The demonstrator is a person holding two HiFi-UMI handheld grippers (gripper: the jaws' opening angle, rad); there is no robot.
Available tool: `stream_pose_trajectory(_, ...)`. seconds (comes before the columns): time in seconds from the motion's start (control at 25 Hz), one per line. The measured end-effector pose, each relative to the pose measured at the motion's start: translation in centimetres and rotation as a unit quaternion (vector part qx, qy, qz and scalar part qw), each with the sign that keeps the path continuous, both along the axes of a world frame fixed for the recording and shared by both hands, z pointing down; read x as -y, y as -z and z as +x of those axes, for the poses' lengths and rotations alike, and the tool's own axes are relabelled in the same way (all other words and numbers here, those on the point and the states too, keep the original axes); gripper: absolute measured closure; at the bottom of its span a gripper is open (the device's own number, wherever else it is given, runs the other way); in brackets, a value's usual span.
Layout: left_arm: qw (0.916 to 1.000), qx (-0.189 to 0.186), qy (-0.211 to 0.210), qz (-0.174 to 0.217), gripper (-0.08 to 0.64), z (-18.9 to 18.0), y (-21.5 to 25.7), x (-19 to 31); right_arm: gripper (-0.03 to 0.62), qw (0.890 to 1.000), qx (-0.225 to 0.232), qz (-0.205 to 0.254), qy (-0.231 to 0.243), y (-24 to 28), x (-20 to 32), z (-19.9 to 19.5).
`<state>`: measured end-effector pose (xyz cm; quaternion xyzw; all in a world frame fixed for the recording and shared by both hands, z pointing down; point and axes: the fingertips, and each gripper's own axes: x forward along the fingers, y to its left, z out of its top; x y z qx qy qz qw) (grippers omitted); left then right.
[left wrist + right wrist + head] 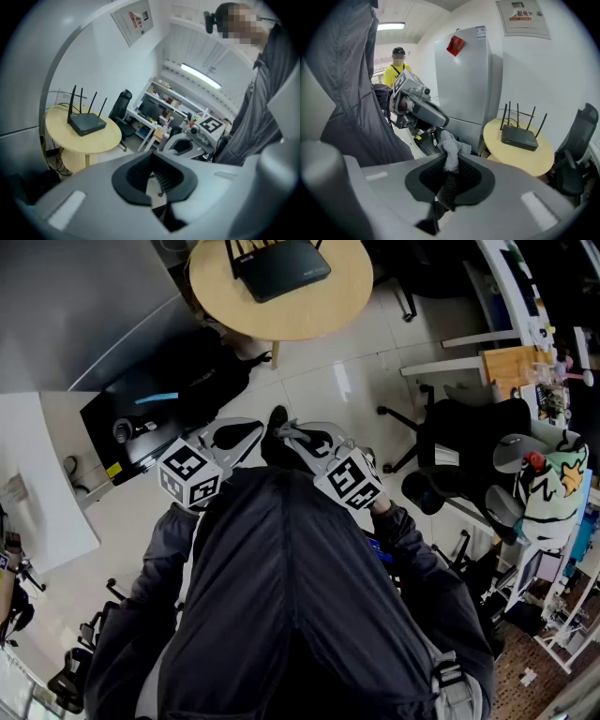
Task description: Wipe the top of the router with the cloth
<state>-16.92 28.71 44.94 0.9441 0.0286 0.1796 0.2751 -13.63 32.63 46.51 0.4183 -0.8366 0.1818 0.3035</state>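
**Cloth** [451, 152]: grey, with a nubbly, fleecy pile, bunched into a narrow wad. It is clamped between the pads of the right tool [445, 183]. Its upper end stands out beyond the tips and is seen paler there; the part between the pads is seen darker, in shade.

**Right tool** [284, 431]: closed on the cloth and held in front of the person's chest, just beside the left tool.

**Left tool** [157, 187]: the jaws are drawn together with only a thin slit left between them, and nothing is held.

**Router** [519, 137]: a flat black box with four thin black antennas raised upright along its back edge. It is set ahead of both tools and well apart from them, touched by neither. From the left tool [262, 426] it is seen ahead and to the left; from the right tool, ahead and to the right.

**Worktop** [511, 157]: round and pale wood in colour. The router [281, 268] is carried on the part of the worktop [309, 310] farther from the tools.

**Tall grey cabinet** [461, 79]: stood left of the worktop as seen from the right tool.
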Motion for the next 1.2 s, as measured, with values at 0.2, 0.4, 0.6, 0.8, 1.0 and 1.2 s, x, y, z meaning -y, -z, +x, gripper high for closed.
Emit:
stream_pose_trajectory(0.2, 0.9998, 0.003, 0.021, 0.003, 0.560, 5.7, -0.3, 3.7, 0.560, 1.000, -0.009, -0.003, 0.014, -1.3, 3.9, 5.6)
stream_pose_trajectory(0.4, 0.9990, 0.006, 0.044, 0.005, 0.560, 9.3, 0.0, 6.1, 0.560, 0.999, -0.032, -0.009, 0.041, -3.2, 7.3, 9.3)
stream_pose_trajectory(0.6, 0.9978, 0.016, 0.063, -0.009, 0.560, 10.2, -0.3, 7.4, 0.560, 0.995, -0.060, -0.014, 0.076, -5.2, 10.8, 10.7)
stream_pose_trajectory(0.8, 0.9972, 0.014, 0.068, -0.027, 0.560, 11.2, -1.3, 9.6, 0.560, 0.987, -0.100, -0.020, 0.121, -6.9, 14.8, 10.8)
stream_pose_trajectory(1.0, 0.9948, -0.002, 0.098, -0.028, 0.560, 12.2, -1.1, 13.7, 0.560, 0.975, -0.143, -0.030, 0.167, -8.8, 20.3, 11.5)
stream_pose_trajectory(1.2, 0.9893, -0.006, 0.144, -0.025, 0.560, 10.3, -0.6, 18.7, 0.560, 0.957, -0.196, -0.023, 0.212, -11.0, 29.0, 10.2)
